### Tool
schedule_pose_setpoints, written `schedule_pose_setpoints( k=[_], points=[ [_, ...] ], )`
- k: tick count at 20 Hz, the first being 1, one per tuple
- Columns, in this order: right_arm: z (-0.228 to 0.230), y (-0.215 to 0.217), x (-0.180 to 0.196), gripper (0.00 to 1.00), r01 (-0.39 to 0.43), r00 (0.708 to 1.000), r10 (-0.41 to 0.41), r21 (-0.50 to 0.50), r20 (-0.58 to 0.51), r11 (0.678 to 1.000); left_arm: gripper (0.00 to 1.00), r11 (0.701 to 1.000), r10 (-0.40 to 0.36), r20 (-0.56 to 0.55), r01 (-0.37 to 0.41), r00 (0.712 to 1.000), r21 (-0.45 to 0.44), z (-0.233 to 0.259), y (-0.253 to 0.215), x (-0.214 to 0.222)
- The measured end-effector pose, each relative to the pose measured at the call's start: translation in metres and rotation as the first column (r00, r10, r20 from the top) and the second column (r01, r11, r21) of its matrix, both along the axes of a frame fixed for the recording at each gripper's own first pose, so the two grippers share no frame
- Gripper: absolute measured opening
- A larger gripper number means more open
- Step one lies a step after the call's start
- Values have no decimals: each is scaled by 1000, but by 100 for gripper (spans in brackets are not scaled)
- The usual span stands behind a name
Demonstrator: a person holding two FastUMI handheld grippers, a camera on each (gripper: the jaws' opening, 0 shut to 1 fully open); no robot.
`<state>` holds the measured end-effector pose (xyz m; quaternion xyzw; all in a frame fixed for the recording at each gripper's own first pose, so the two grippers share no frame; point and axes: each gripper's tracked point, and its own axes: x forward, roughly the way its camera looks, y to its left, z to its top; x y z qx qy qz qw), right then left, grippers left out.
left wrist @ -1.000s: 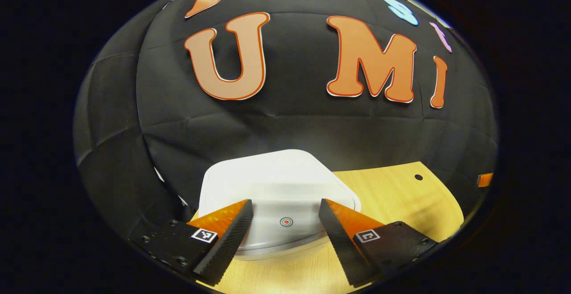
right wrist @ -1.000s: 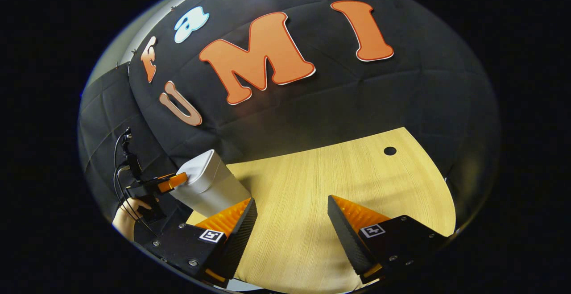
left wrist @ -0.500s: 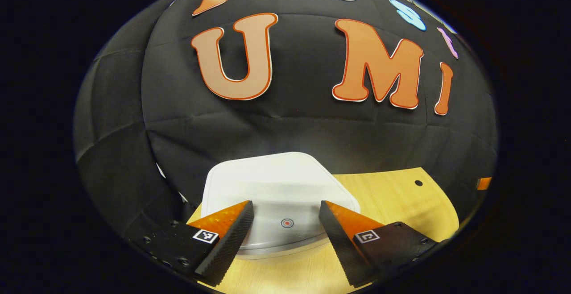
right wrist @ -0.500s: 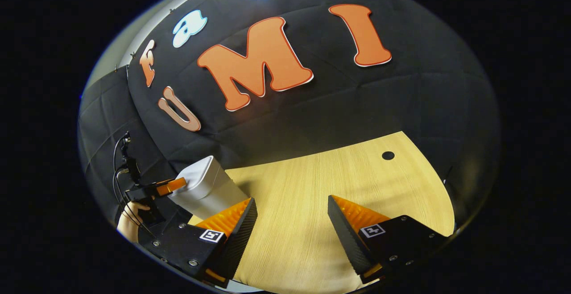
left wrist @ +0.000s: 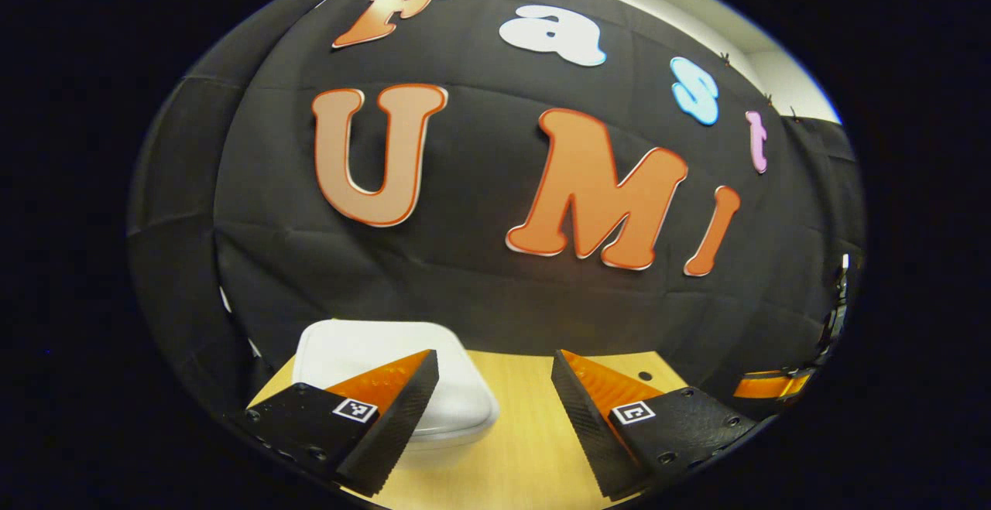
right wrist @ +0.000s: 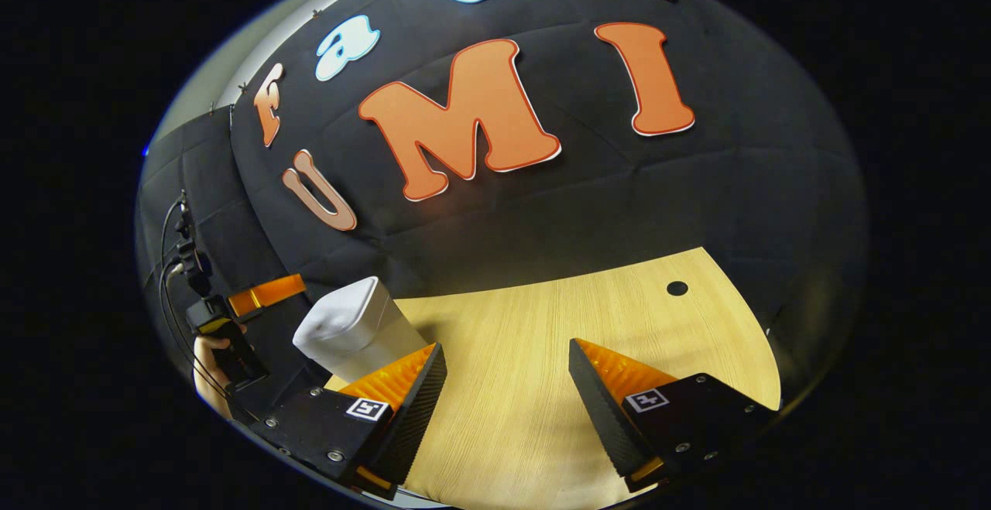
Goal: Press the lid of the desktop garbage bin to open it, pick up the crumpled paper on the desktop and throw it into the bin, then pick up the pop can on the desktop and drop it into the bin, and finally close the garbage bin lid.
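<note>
The left tongs' finger [left wrist: 387,409] hides the near edge of the bin lid [left wrist: 372,355].

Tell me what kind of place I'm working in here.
Probably a staged recording booth, not a home: black cloth wall behind a bare wooden desk, one white bin on it, and a hand holding the left gripper.

Light wooden desktop [right wrist: 542,355], one thing standing on it.
A white garbage bin [right wrist: 352,332], lid down, stands upright near the desktop's back left edge by the cloth wall; a small dark round hole [right wrist: 677,288] marks the far right corner.
</note>
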<state>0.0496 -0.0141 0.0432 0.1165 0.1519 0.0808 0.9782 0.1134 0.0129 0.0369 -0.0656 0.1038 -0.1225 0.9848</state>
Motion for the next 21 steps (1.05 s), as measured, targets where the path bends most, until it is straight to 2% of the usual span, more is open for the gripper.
schedule_pose_setpoints(
  k=[3,7,9,13,17,21],
  points=[
    [7,1,-4,95,9,999,-8,-27,32,1000,94,1000,-22,66,23,998,-11,24,-27,-11],
    [15,2,-10,95,24,997,-19,-55,74,998,94,999,-53,107,52,993,15,29,-50,-30],
    [22,-2,-14,95,54,991,-43,-87,124,995,94,998,-60,116,57,991,34,23,-58,-39],
    [42,-10,-21,95,135,965,-90,-169,247,976,94,998,-61,154,61,986,8,22,-72,-54],
    [45,-8,-26,94,143,964,-103,-154,243,978,94,994,-62,127,50,990,94,9,-79,-59],
    [50,-12,-30,94,156,959,-112,-154,260,976,94,988,-22,156,-2,988,157,9,-77,-64]
  ],
)
